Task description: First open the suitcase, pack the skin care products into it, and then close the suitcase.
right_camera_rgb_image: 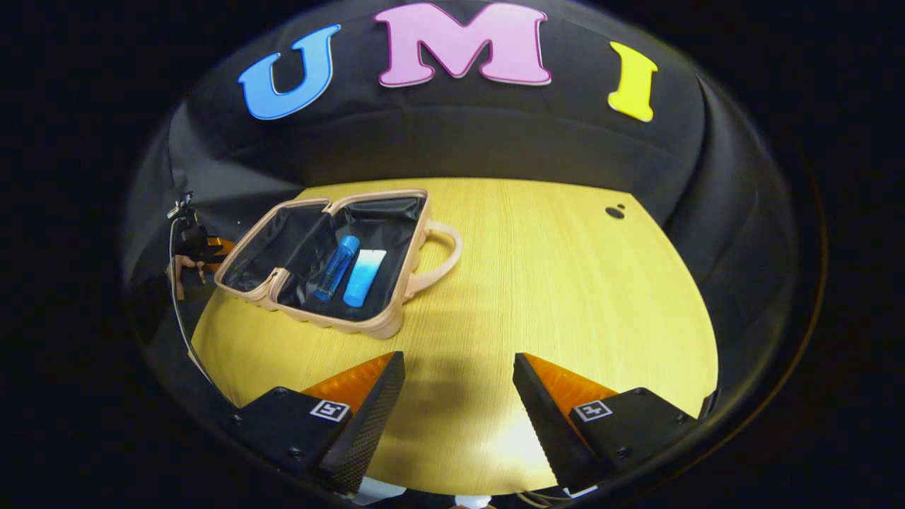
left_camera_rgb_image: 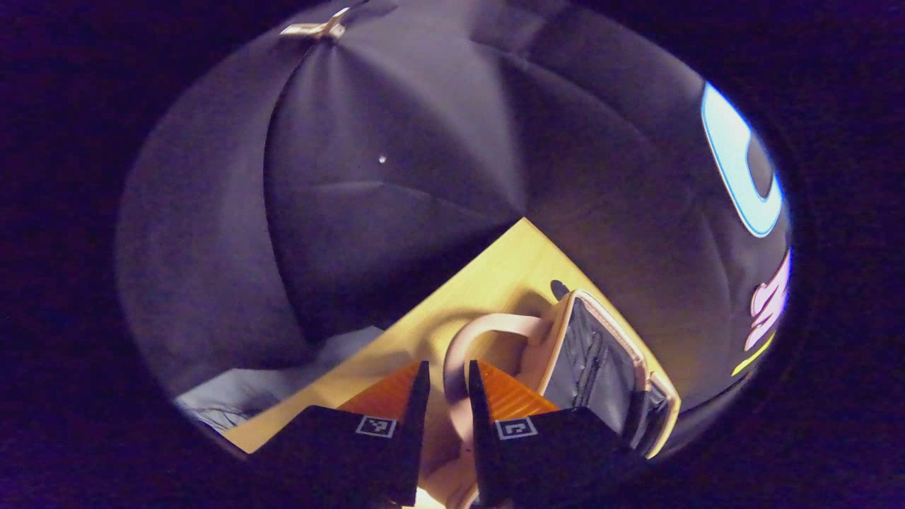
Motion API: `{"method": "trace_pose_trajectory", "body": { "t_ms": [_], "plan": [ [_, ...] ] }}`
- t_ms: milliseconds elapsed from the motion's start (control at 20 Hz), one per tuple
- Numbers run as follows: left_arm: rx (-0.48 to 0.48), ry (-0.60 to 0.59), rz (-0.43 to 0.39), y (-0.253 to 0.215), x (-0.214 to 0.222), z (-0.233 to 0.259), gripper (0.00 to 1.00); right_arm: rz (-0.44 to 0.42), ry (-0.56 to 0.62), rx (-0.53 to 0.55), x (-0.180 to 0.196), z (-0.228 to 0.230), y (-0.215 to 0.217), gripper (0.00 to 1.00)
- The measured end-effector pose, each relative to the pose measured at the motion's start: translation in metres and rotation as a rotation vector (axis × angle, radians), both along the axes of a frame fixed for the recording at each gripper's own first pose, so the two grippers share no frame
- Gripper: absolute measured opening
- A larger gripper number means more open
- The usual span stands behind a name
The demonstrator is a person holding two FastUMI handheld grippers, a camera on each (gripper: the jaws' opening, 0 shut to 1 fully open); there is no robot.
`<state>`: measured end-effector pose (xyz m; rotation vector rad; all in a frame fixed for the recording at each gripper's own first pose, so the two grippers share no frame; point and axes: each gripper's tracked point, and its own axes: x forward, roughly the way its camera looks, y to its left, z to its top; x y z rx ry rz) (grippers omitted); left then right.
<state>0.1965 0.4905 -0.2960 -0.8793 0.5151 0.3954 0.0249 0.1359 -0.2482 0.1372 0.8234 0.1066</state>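
Up close in the left gripper view: left gripper (left_camera_rgb_image: 445,413) narrowed around the pale pink handle (left_camera_rgb_image: 472,338) of the suitcase (left_camera_rgb_image: 601,360), handle strap passing down between the two fingers; cannot tell whether both fingers actually press on it. Suitcase seen edge-on just right of the fingers, dark lining and pink rim showing, resting on the yellow wooden table (left_camera_rgb_image: 488,276). Small dark spot (left_camera_rgb_image: 558,288) on the tabletop just beyond the case.

Over in the right gripper view: right gripper (right_camera_rgb_image: 458,396) spread wide, holding nothing, low above bare tabletop (right_camera_rgb_image: 565,283) near the front edge. Suitcase (right_camera_rgb_image: 332,318) lying open toward the far left of the table, well apart from these fingers, handle (right_camera_rgb_image: 442,254) pointing right. Inside the right-hand compartment, a blue bottle (right_camera_rgb_image: 337,267) and a pale blue tube (right_camera_rgb_image: 365,277) side by side on the black lining. At the case's left end, a hand (right_camera_rgb_image: 185,267) with the other gripper (right_camera_rgb_image: 201,244).
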Motion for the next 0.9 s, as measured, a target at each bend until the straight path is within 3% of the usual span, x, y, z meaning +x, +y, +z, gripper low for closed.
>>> {"method": "trace_pose_trajectory", "body": {
  "t_ms": [150, 300, 350, 500, 650, 700, 900],
  "plan": [
    [-0.105, -0.047, 0.022, 0.004, 0.001, -0.007, 0.24, 0.025, -0.034, -0.016, 0.006, 0.01, 0.001, 0.98],
    [-0.067, -0.06, 0.018, 0.008, -0.008, 0.008, 0.12, 0.039, -0.064, -0.033, 0.012, 0.019, -0.003, 0.98],
    [-0.035, -0.05, 0.006, 0.003, -0.006, 0.011, 0.06, 0.037, -0.064, -0.023, 0.012, 0.02, -0.004, 0.98],
    [0.103, -0.076, 0.009, 0.002, -0.011, 0.046, 0.06, 0.02, -0.053, 0.025, 0.015, 0.021, -0.008, 0.98],
    [0.295, -0.151, 0.004, -0.003, -0.041, 0.119, 0.1, -0.016, -0.077, 0.036, 0.022, 0.029, -0.024, 0.98],
    [0.355, -0.185, -0.009, -0.011, -0.049, 0.147, 0.06, -0.024, -0.1, 0.033, 0.026, 0.035, -0.032, 0.98],
    [0.566, -0.308, -0.146, -0.072, -0.079, 0.247, 0.06, -0.033, -0.173, 0.012, 0.032, 0.051, -0.059, 0.98]
  ]
}}
